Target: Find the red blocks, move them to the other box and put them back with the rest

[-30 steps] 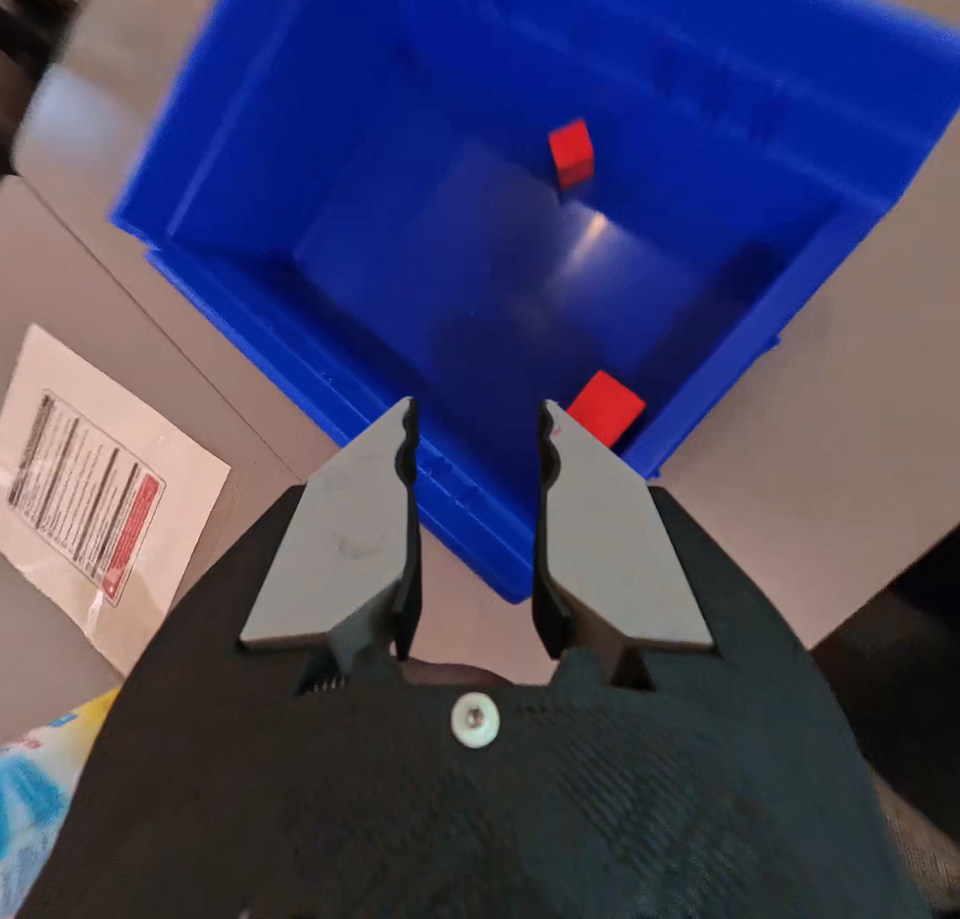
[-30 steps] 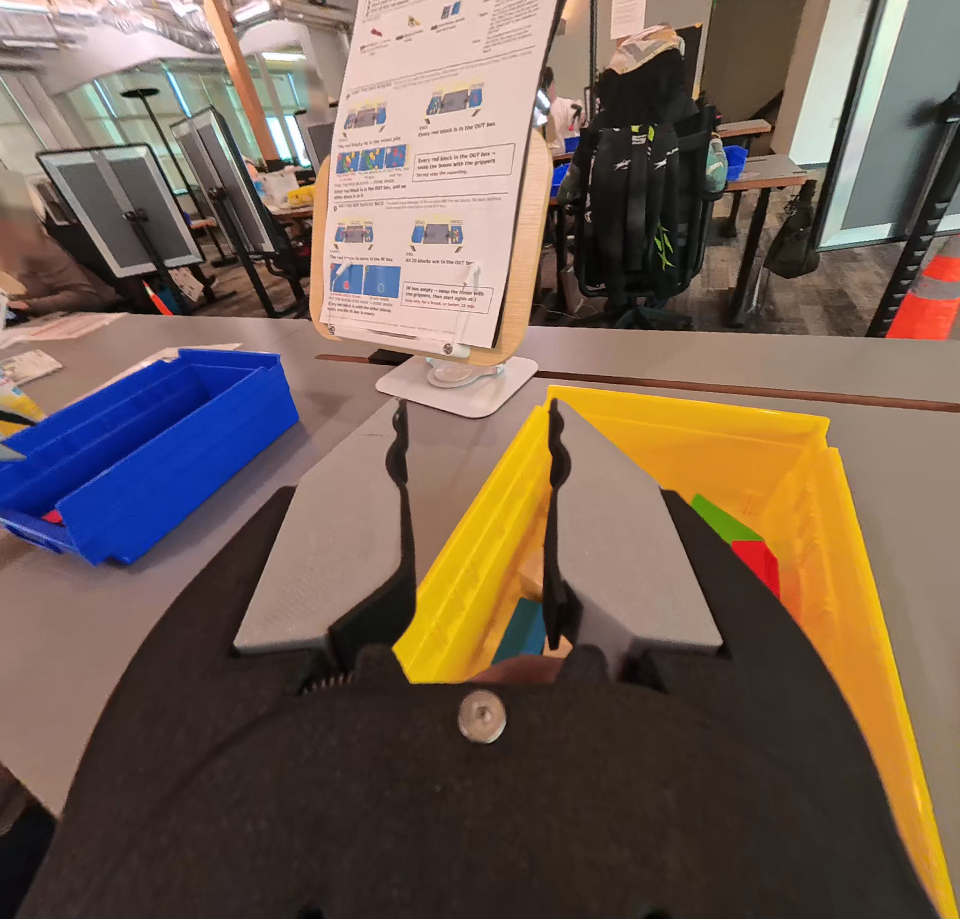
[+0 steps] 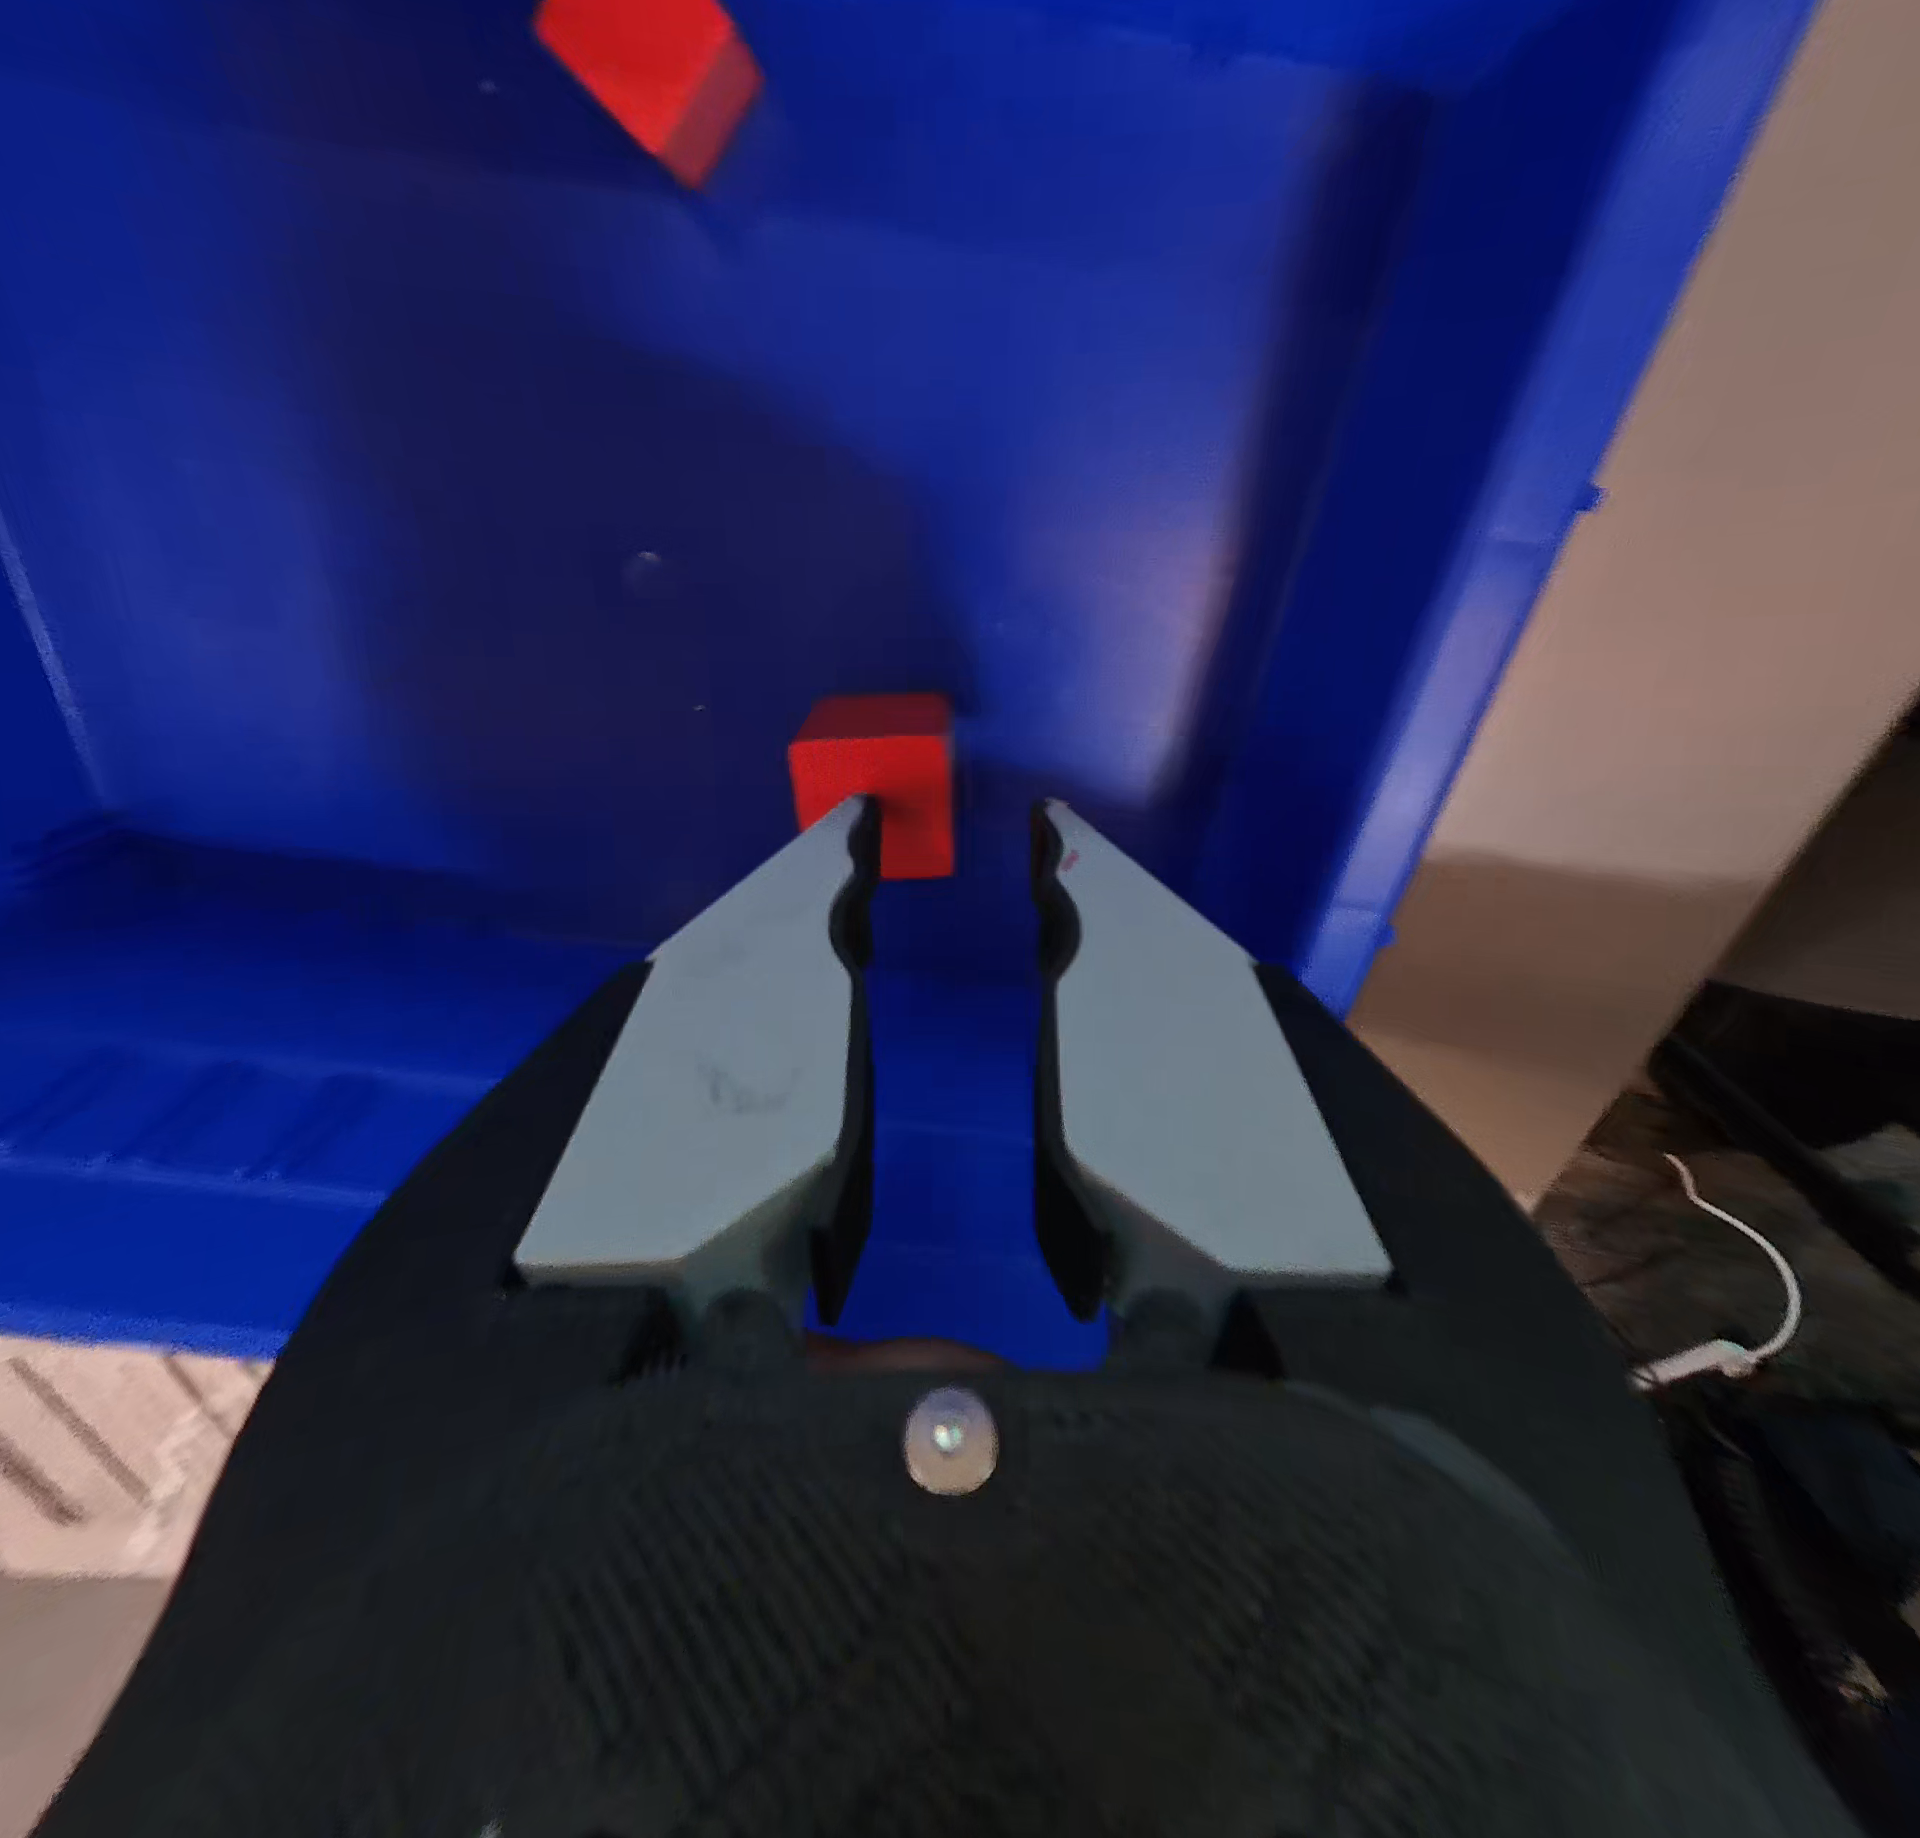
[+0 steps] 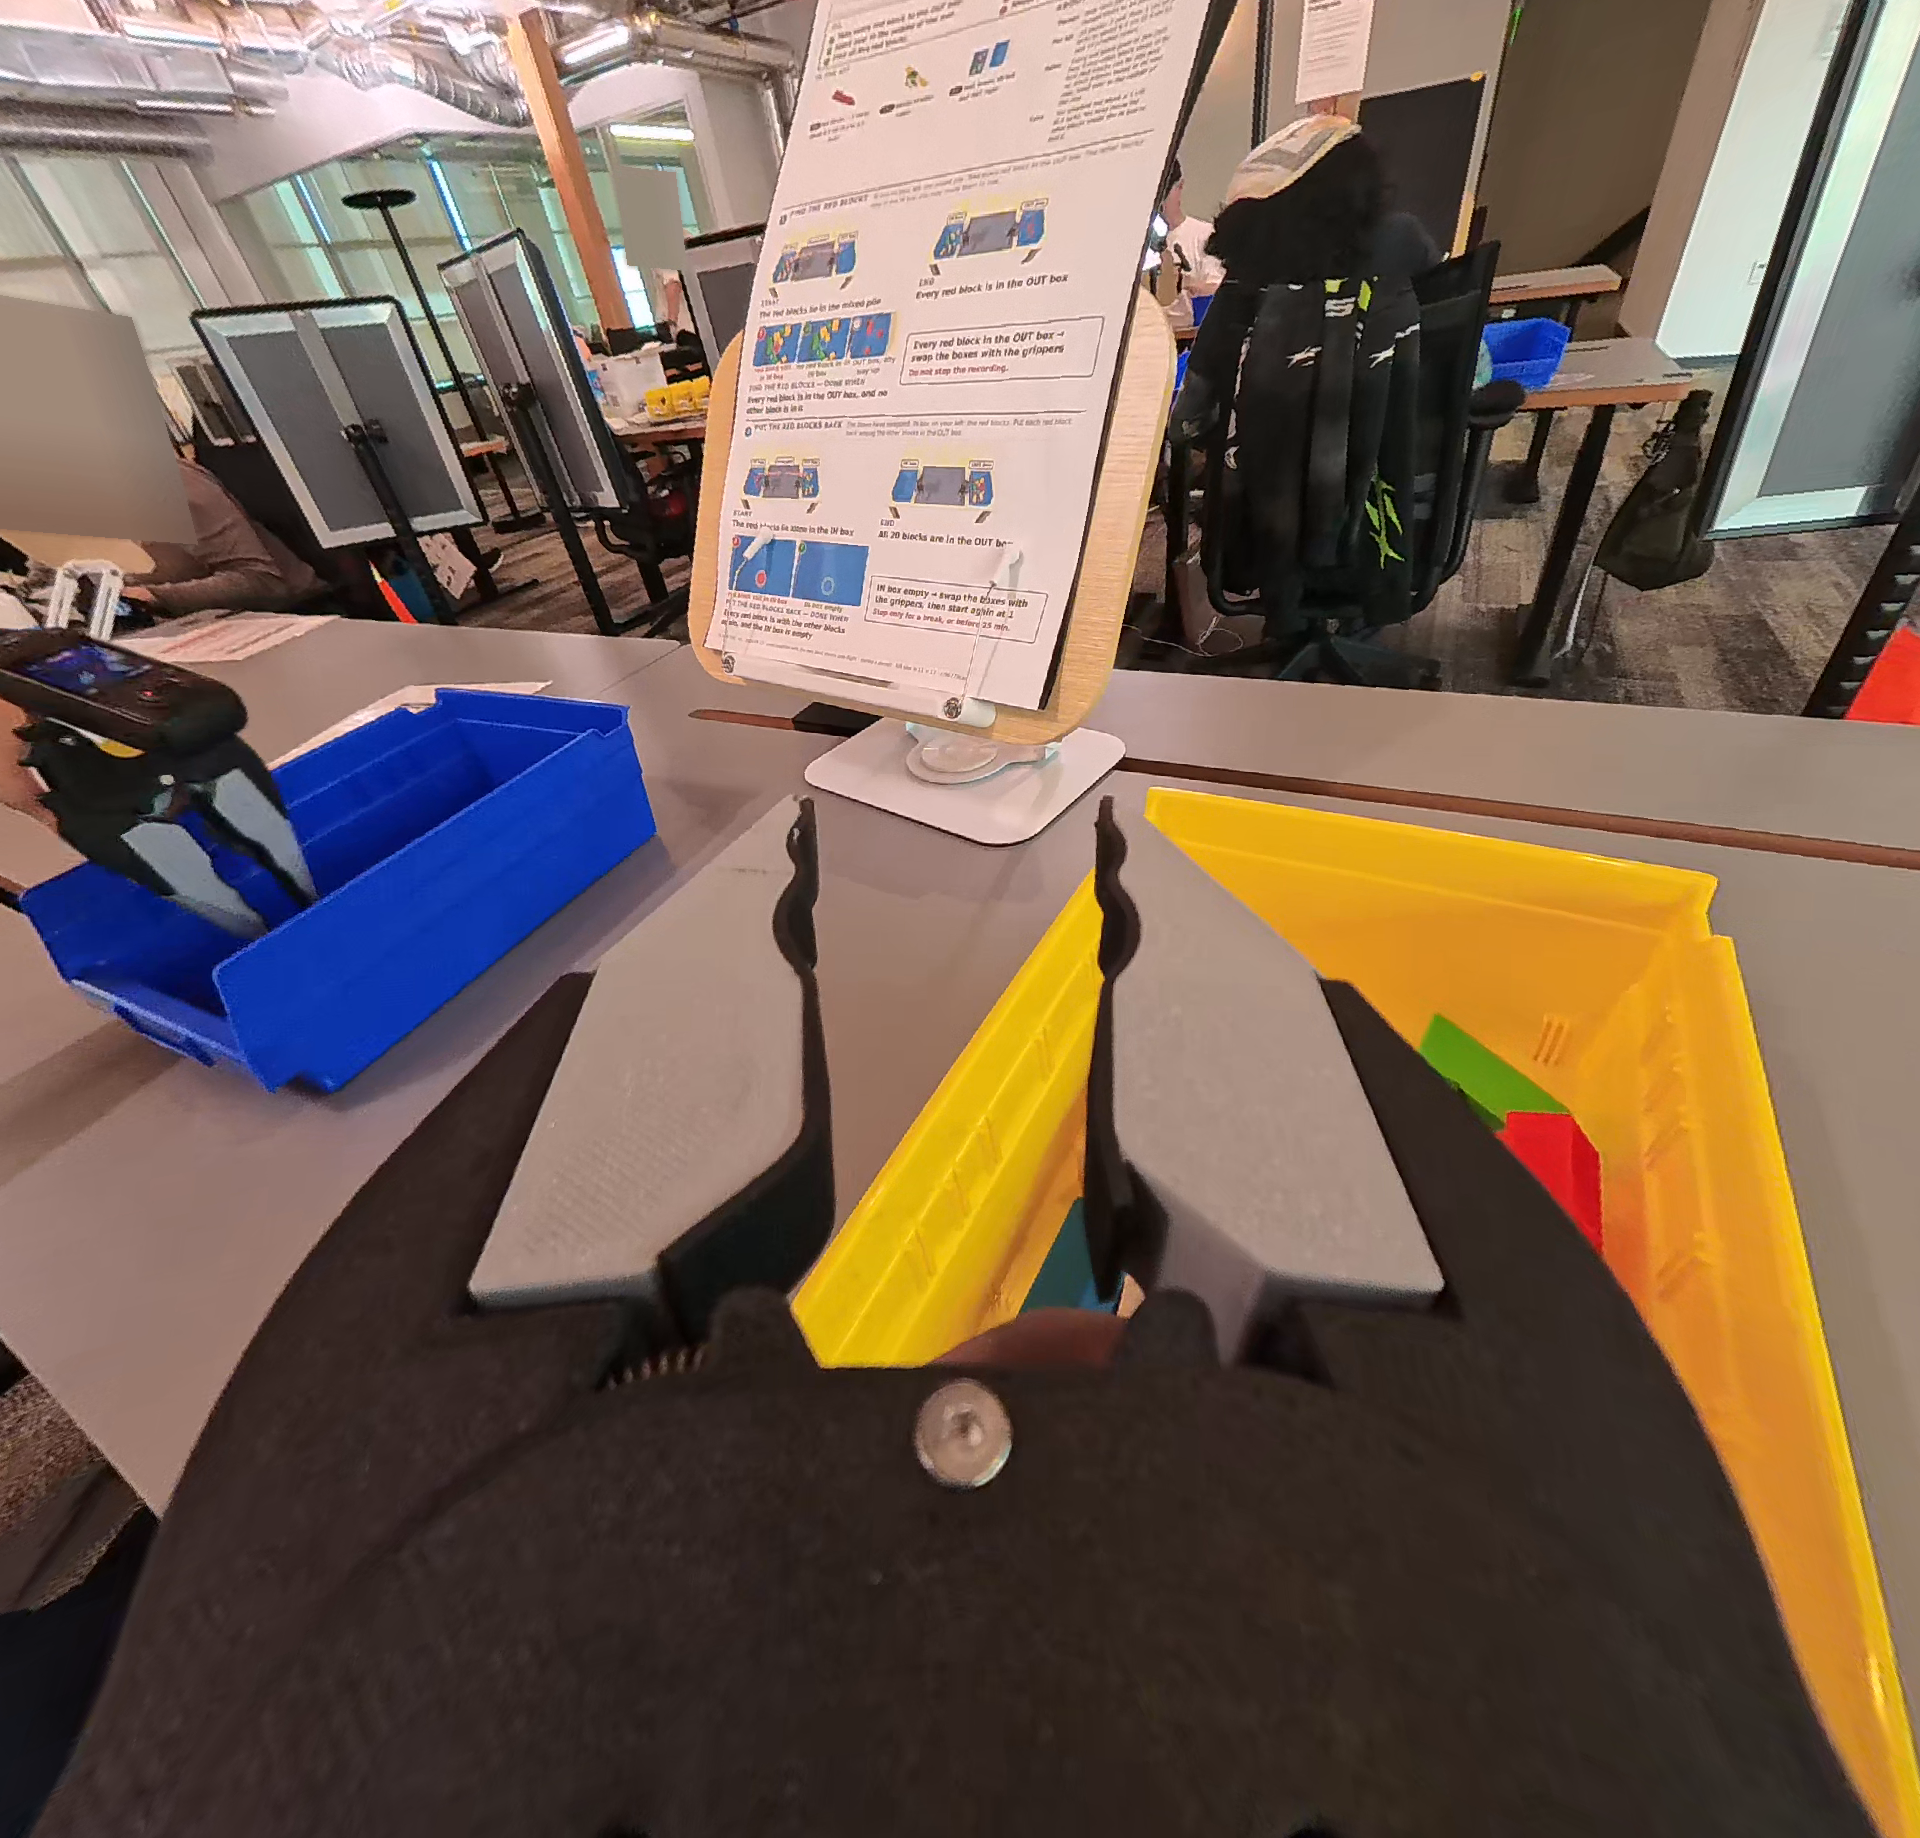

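My left tool [image 3: 951, 820] is down inside the blue box [image 3: 1351, 541], its fingers spread with a clear gap between them and nothing gripped. A red block [image 3: 883, 780] sits on the box floor right at my fingertips: the left finger [image 3: 727, 1040] overlaps its near corner, but I cannot tell whether it actually touches, and the right finger stands apart from the block. A second red block [image 3: 644, 43] lies farther along the floor of the same box, tilted relative to the first and well away from my fingers. The picture here is a little blurred.

My right tool [image 4: 951, 822] hangs above the grey bench [image 4: 312, 1217], straddling the near wall of the yellow box [image 4: 1455, 915], its fingers released wide and holding nothing. Inside that yellow box, past my right finger, I can see a green block [image 4: 1475, 1071] with another red block [image 4: 1553, 1160] just beside it, and a teal piece [image 4: 1070, 1269] shows low in the gap between my fingers.

From this side the blue box stands off to my left on the bench, well apart from the yellow one, with my left tool dipping into its near end. Behind both boxes a printed sheet [image 4: 956, 334] leans on a wooden stand with a white base.
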`<state>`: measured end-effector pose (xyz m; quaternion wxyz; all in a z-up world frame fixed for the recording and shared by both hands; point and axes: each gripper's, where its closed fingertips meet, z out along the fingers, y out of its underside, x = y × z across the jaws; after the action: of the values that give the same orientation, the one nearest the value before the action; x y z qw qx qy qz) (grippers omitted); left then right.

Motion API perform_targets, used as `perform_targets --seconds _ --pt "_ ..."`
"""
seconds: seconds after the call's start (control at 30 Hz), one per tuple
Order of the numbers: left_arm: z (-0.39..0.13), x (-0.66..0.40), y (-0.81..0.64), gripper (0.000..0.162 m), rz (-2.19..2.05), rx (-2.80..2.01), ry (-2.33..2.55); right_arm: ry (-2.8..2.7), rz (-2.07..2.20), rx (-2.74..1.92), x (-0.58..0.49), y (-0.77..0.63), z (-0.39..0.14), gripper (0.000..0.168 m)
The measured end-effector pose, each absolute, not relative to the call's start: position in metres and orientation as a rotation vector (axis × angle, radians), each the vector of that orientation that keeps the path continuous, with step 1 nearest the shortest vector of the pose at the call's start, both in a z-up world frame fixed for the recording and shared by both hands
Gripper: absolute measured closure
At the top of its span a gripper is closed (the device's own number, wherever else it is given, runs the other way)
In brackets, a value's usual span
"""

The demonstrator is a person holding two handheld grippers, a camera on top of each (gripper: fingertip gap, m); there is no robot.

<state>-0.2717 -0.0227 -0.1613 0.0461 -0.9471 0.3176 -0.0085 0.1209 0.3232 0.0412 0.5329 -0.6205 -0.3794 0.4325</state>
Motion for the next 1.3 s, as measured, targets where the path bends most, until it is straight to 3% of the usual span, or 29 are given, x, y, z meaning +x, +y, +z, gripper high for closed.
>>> perform_targets --seconds 0.23,0.37,0.4,0.5,0.67,0.83,1.13,1.3 --pt "-0.165 -0.282 -0.017 0.11 0.139 -2.846 1.005 -0.926 1.026 -1.481 0.115 0.318 0.04 0.117" --pt "-0.18 -0.29 -0.015 0.117 0.199 -2.895 1.017 -0.959 1.01 -1.482 0.109 0.313 0.037 0.117" --pt "-0.185 -0.293 -0.018 0.127 0.208 -2.93 1.037 -0.965 1.007 -1.48 0.108 0.312 0.037 0.117" --pt "-0.184 -0.29 -0.014 0.129 0.249 -2.901 1.124 -0.975 1.007 -1.475 0.106 0.31 0.037 0.117" --pt "-0.111 -0.264 0.048 0.129 0.563 -2.362 1.05 -1.004 1.112 -1.46 0.096 0.294 0.04 0.117" --pt "-0.033 -0.127 0.075 0.13 0.481 -1.64 1.0 -1.249 1.351 -1.362 0.054 0.217 0.039 0.115" --pt "-0.014 0.016 0.075 0.131 0.448 -1.184 1.058 -1.816 1.767 -1.269 0.01 0.063 -0.008 0.113" --pt "-0.011 0.024 0.077 0.131 0.421 -1.129 1.018 -1.852 1.909 -1.257 0.009 0.056 -0.012 0.134"
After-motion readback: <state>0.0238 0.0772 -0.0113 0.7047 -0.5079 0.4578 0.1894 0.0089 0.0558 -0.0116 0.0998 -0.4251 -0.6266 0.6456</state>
